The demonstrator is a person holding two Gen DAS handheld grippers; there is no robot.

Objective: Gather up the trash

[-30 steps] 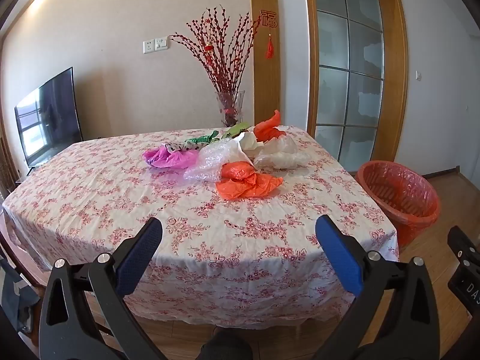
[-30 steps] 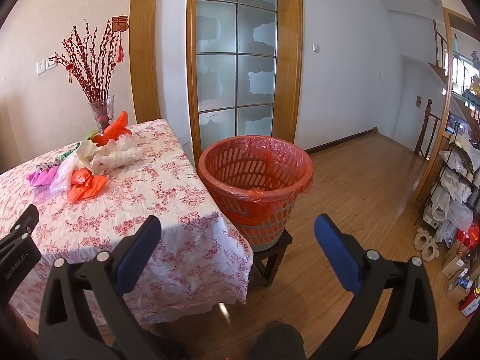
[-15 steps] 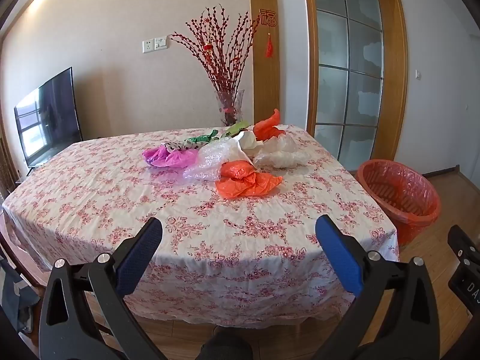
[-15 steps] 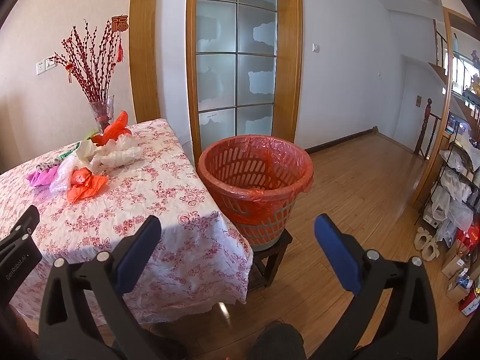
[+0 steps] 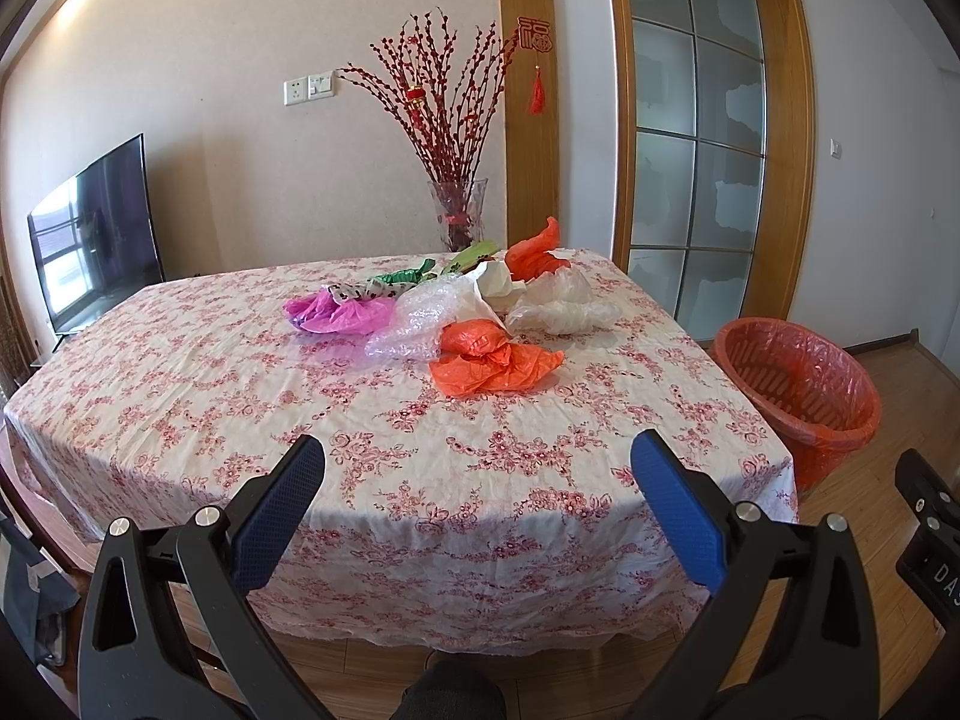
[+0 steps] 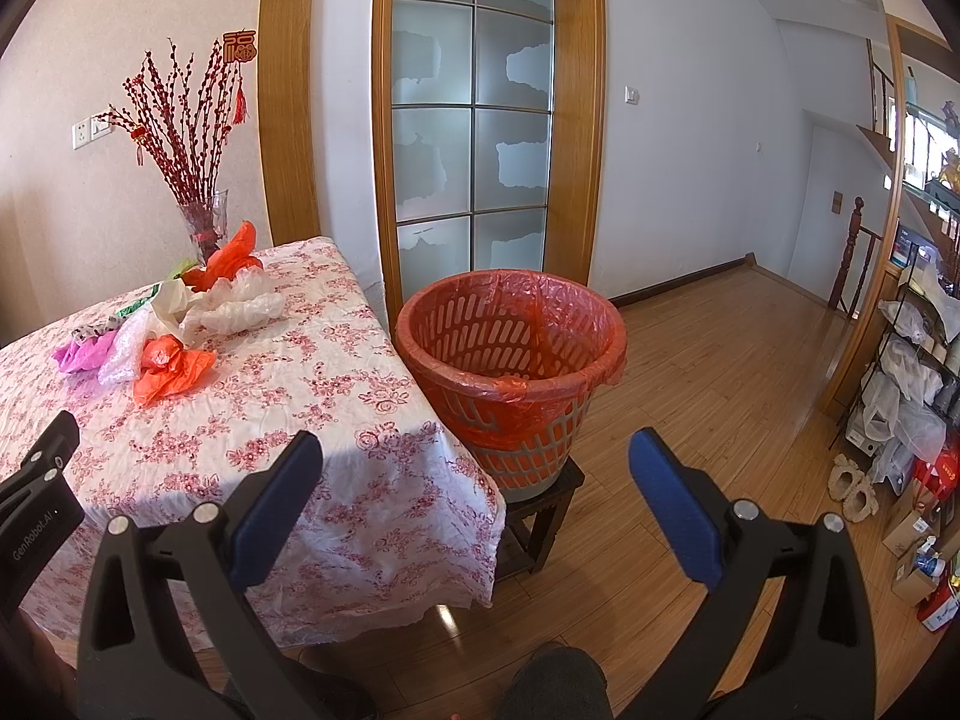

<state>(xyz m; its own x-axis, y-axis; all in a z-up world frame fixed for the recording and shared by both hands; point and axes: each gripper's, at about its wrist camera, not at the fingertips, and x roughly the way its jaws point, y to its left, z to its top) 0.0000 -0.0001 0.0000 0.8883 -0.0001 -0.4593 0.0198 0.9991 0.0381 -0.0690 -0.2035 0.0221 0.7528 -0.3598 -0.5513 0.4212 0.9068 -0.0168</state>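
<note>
Gaping empty, both claws [image 5: 477, 480] [image 6: 474, 474] face crumpled bags [image 5: 495, 360] near a vase [image 5: 457, 213] and lined basket [image 6: 510, 360].

- I'm looking into a lived-in home, a dining or living room.
- A counter [image 5: 180, 372] under a pink floral cloth fills the middle, as a family dining table would.
- A flat television [image 5: 96, 234] stands against the wall to its left.
- A glass vase [image 5: 459, 216] of red blossom branches sits at the counter's far edge, with a red hanging charm [image 5: 536, 60] on the wooden door frame above.
- A frosted-glass door [image 6: 471, 120] in a wood frame and wood-plank flooring [image 6: 720, 372] read as domestic.
- A stair newel post [image 6: 852, 252], slippers [image 6: 849, 480] and a cluttered storage rack [image 6: 918, 360] show on my right view.
</note>
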